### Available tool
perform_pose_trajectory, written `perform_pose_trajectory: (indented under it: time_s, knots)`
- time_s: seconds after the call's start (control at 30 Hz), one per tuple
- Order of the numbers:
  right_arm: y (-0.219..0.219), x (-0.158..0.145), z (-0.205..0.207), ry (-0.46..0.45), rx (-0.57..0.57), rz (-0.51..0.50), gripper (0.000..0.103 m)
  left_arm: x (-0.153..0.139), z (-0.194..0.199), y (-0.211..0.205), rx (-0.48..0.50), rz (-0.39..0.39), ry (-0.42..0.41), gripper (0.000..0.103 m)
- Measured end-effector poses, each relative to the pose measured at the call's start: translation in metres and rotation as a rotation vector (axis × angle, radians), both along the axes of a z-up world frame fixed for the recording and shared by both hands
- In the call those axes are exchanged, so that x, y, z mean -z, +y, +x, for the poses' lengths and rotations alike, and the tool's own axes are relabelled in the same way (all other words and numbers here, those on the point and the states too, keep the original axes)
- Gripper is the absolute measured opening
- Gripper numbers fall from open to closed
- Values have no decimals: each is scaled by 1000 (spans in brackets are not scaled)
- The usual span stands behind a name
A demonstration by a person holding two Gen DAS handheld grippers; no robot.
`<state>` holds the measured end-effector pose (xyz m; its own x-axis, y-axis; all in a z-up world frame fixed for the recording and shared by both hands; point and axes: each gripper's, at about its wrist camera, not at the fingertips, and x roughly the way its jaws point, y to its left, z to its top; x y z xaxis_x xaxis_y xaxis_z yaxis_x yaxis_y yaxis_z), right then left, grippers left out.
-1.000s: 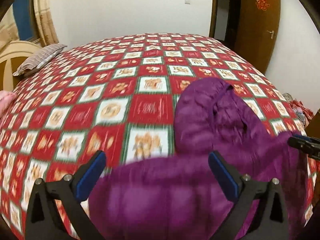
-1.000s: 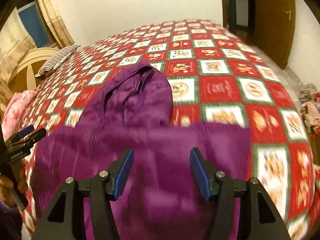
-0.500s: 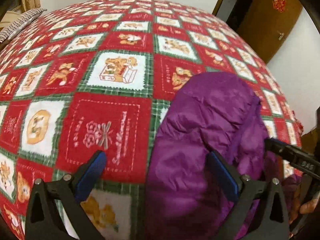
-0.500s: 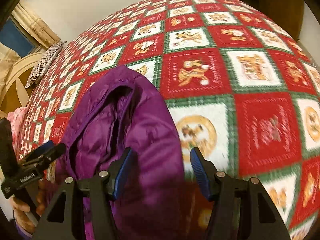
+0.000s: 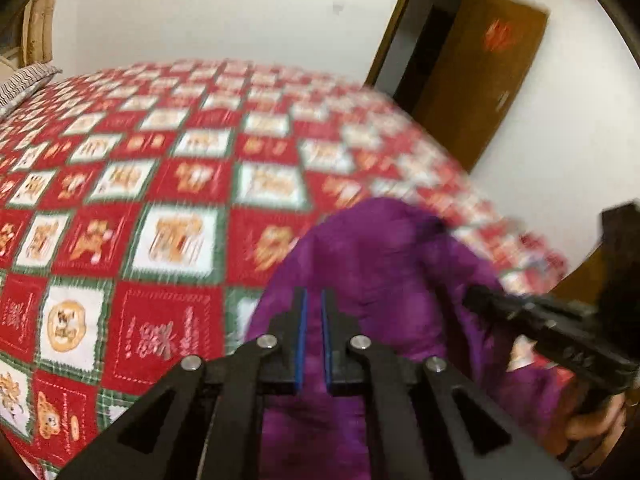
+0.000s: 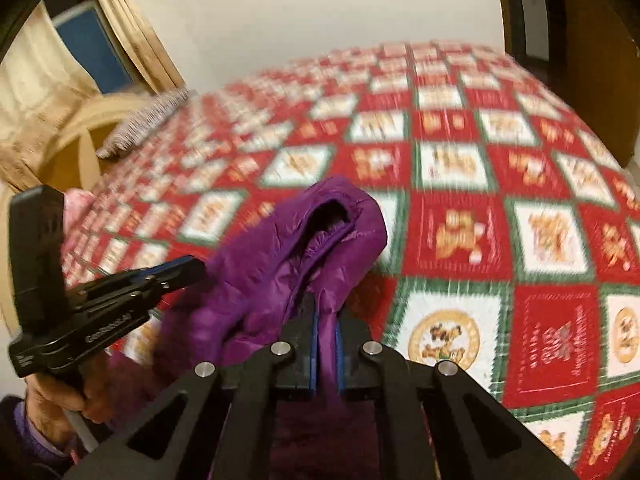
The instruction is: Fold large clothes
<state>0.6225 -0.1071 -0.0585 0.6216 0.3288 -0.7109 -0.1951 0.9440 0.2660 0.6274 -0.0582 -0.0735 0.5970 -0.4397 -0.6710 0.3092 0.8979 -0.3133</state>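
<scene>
My left gripper [image 5: 313, 316] is clamped, blue pads nearly meeting, purple fabric pinched btwn them. My right gripper [image 6: 325, 326] is clamped too, a fold of the same purple stuff squeezed btwn its pads. Both point fwd and downward. In the right wrist view my left hand [image 6: 60, 404] wraps the left grip's handle, purple sleeve at the wrist. In the left wrist view my right hand [image 5: 592, 420] grips its handle, blurred.

puffy quilted jacket [image 6: 256, 272]: solid purple | bed cover [image 5: 168, 240]: red and white squares, green plaid borders, tan bear prints | pillow [image 6: 148, 118]: grey-white stripes | tool [image 6: 325, 334]: black, blue pads | door [image 5: 484, 76]: brown wood
</scene>
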Motion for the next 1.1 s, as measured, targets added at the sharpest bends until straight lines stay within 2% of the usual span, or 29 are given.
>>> perform_pose_trajectory:
  time_s: [0.13, 0.17, 0.23, 0.3, 0.33, 0.37, 0.43, 0.5, 0.57, 0.7, 0.77, 0.83, 0.93, 0.97, 1.1]
  knots:
    - [6, -34, -27, -75, -41, 53, 5, -42, -31, 1, 38, -32, -86, 7]
    - [12, -39, -34, -86, -59, 56, 5, -47, -37, -1, 46, -13, -97, 7]
    - [21, -44, -51, -80, -95, 55, 5, -52, -51, -6, 47, 76, -117, 7]
    - [30, -44, -67, -71, -129, 42, 5, -50, -60, -2, 48, 85, -105, 11]
    - [33, -42, -75, -68, -142, 34, 5, -47, -64, 3, 48, 68, -85, 19]
    - [36, -39, -86, -59, -156, 27, 5, -42, -68, 10, 40, 54, -58, 34]
    - [43, -31, -109, -44, -184, 8, 5, -34, -79, 22, 16, 32, -25, 49]
    - [47, -23, -128, -40, -201, -33, 5, -28, -92, 32, 1, 20, -21, 54]
    - [50, -9, -149, -28, -211, -83, 5, -20, -106, 45, -18, 12, -13, 64]
    - [48, 23, -183, -15, -192, -158, 5, -1, -123, 70, -64, -37, 25, 69]
    - [47, 36, -195, -17, -158, -206, 5, 8, -130, 81, -92, -61, 50, 76]
    - [39, 49, -204, 10, -115, -212, 5, 15, -135, 87, -102, -52, 66, 76]
    - [21, 54, -211, 82, -62, -92, 6, 20, -146, 92, -103, -31, 58, 76]
    - [13, 49, -214, 93, -49, -16, 6, 22, -149, 93, -100, -25, 53, 76]
    - [-15, 7, -209, 43, 31, 270, 6, 32, -158, 93, -99, -4, 38, 79]
